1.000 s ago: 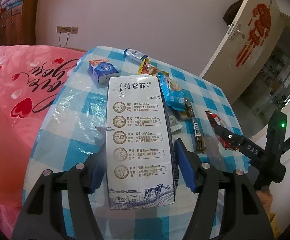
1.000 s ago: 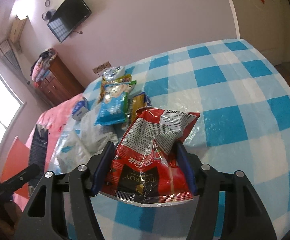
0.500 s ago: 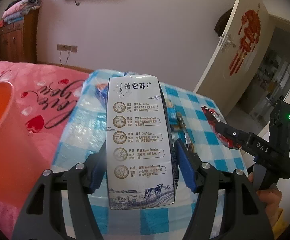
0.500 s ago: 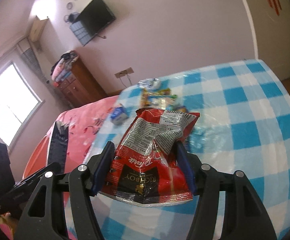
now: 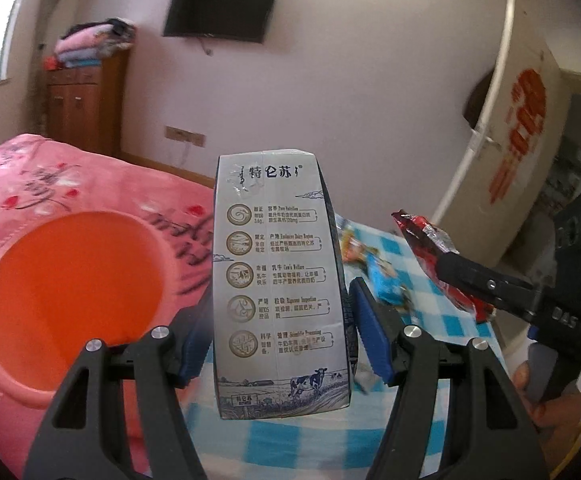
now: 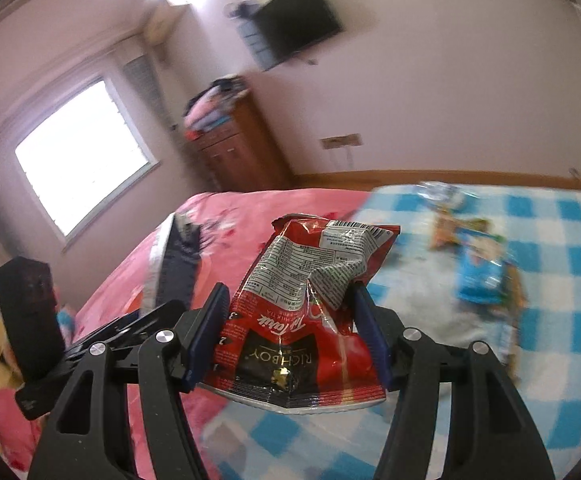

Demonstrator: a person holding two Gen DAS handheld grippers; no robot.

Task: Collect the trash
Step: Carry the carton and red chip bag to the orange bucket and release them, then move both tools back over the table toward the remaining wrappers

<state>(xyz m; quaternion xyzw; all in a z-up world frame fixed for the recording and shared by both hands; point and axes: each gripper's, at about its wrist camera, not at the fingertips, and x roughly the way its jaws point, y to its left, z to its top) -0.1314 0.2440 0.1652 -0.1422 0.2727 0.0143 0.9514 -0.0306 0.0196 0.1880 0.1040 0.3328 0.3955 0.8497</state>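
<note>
Pink bed and checked table below; orange bin lower left; left gripper clamps upright milk carton beside it; right gripper grips red snack bag above the table edge.

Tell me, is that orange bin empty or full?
Empty as far as shown: the orange bin shows only bare orange inside, though its lower part is hidden.

The milk carton is pale grey-white with dark blue print, gold round emblems and a small cow drawing, beside a plain orange bin. The snack bag is red with a black panel and silvery back. The surface wears blue-and-white checks; the bed is pink, red-flecked.
</note>
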